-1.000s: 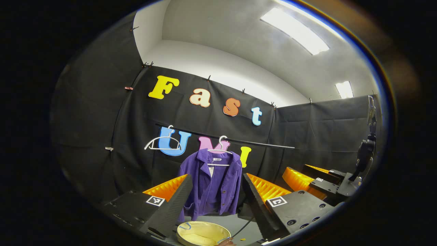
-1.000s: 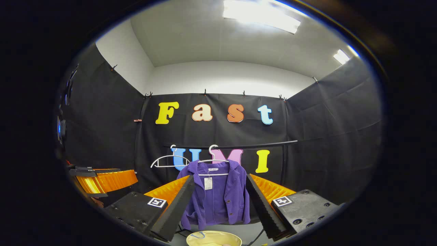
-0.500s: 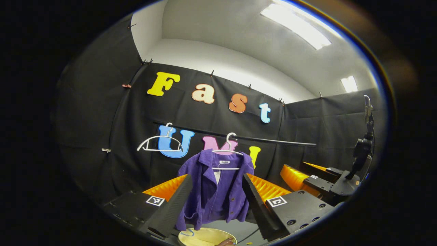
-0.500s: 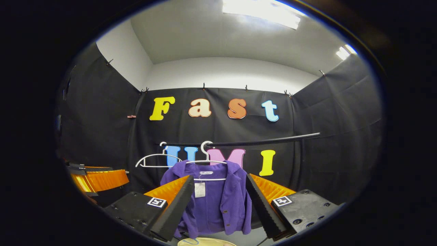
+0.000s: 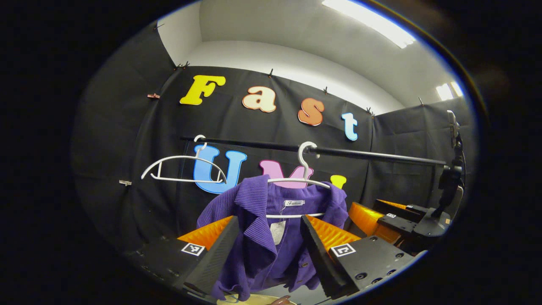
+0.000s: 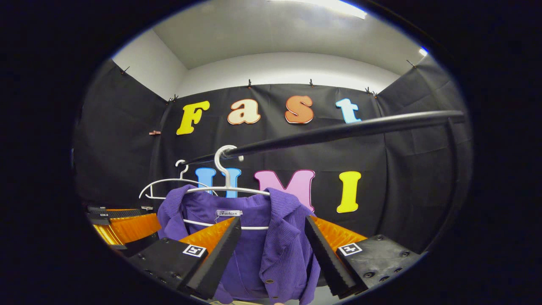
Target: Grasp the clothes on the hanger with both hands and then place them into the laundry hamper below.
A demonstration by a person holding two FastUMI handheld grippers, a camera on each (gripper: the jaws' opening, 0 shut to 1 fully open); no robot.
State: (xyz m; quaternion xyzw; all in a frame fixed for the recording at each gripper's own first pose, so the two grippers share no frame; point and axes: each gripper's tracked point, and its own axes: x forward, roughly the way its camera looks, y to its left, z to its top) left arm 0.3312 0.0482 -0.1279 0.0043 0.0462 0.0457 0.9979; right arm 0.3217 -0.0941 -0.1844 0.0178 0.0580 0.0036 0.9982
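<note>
A purple corduroy jacket [image 5: 254, 237] hangs on a white hanger [image 5: 302, 169] from a black rail [image 5: 360, 153], its front facing me. My left gripper [image 5: 269, 218] is open, its fingers wide apart on either side of the jacket's left lapel and collar, close to the cloth. In the right gripper view the jacket [image 6: 279, 250] fills the gap of my open right gripper [image 6: 272, 218], near the right lapel. The right gripper [image 5: 377, 212] also appears off to the right, the left gripper [image 6: 127, 217] off to the left. A pale yellow hamper rim [image 5: 237, 300] peeks out below the jacket.
An empty white hanger [image 5: 182, 169] hangs on the rail left of the jacket; it is also in the right gripper view [image 6: 165, 186]. A dark stand with a device [image 5: 449, 186] rises at the far right. Black cloth walls close the booth.
Both grippers have moved up and forward toward the jacket, which now looks much larger. The rail and hanger have come nearer, and the hamper has slid almost out of sight below.
</note>
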